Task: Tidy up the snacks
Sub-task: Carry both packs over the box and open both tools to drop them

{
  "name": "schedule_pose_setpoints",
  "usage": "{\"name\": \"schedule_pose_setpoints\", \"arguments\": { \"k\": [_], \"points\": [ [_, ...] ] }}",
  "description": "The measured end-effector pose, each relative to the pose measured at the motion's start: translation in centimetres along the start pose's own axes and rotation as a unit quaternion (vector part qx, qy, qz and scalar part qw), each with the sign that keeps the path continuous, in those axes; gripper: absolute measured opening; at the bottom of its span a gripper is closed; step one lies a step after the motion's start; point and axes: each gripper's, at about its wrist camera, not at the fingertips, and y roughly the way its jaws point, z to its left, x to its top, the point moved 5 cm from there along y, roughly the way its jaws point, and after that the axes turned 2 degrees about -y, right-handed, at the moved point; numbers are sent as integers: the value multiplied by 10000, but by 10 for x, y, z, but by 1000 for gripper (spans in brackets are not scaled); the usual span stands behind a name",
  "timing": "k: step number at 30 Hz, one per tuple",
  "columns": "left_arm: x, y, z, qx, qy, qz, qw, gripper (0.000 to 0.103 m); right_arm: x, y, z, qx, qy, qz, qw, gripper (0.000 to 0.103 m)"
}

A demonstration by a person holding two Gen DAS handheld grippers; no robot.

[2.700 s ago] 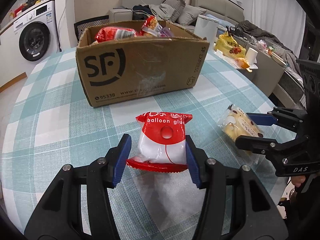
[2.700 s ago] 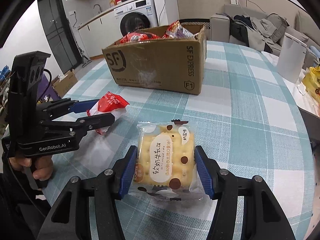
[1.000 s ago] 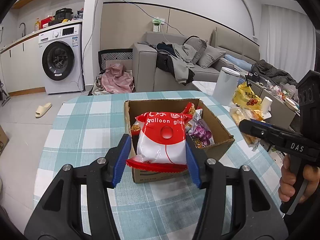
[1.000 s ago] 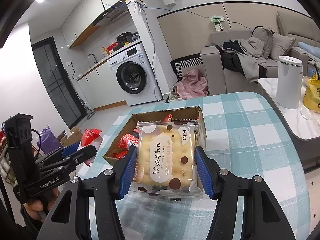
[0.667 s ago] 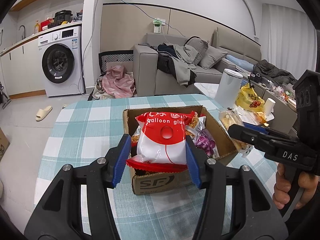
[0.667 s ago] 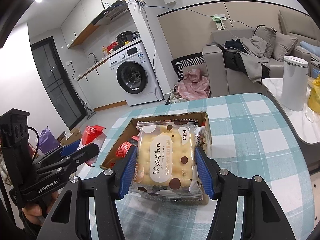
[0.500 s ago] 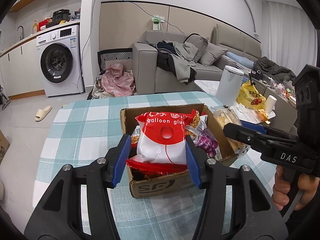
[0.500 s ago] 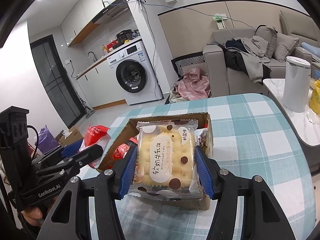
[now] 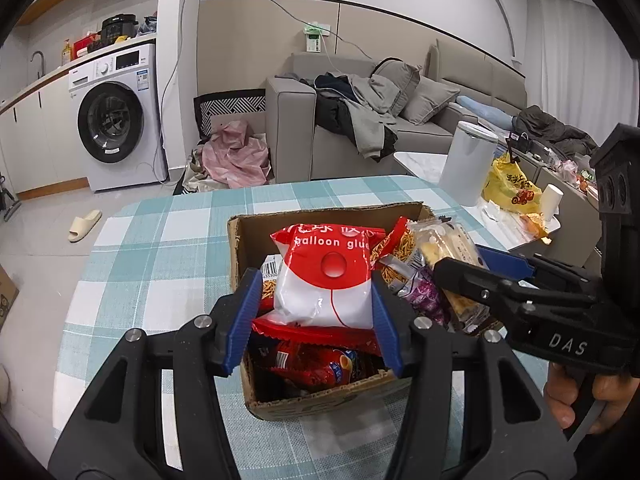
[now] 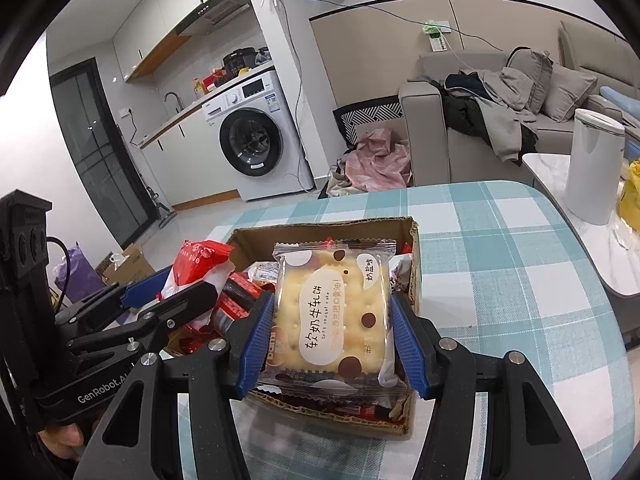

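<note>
Two snacks held over the box (image 9: 256, 402)
Left gripper (image 9: 316, 312) clamps a red pack (image 9: 324, 280); right gripper (image 10: 334, 340) clamps a cracker pack (image 10: 332, 316), both above the open top

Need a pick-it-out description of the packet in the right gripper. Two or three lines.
On the teal checked tablecloth stands an open cardboard box of snacks. Above its near edge the right gripper clamps a clear-wrapped biscuit packet. Unlike the red-and-white balloon glue bag beside it, it is pale yellow with brown dots and a white oval label.
</note>
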Motion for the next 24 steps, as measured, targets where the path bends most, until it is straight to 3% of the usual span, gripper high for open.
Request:
{"name": "schedule_pose_setpoints", "arguments": {
  "k": [8, 20, 24],
  "points": [
    [-5, 23, 1, 149, 137, 43, 9998, 50, -6, 11, 1, -206, -275, 4, 9994, 58],
    [-13, 29, -2, 79, 238, 125, 9996, 50, -8, 17, -1, -193, -471, 6, 9987, 59],
    [-14, 23, -4, 74, 288, 70, 9995, 55, -7, 10, -2, -112, -509, -37, 9986, 66]
  ]
}}
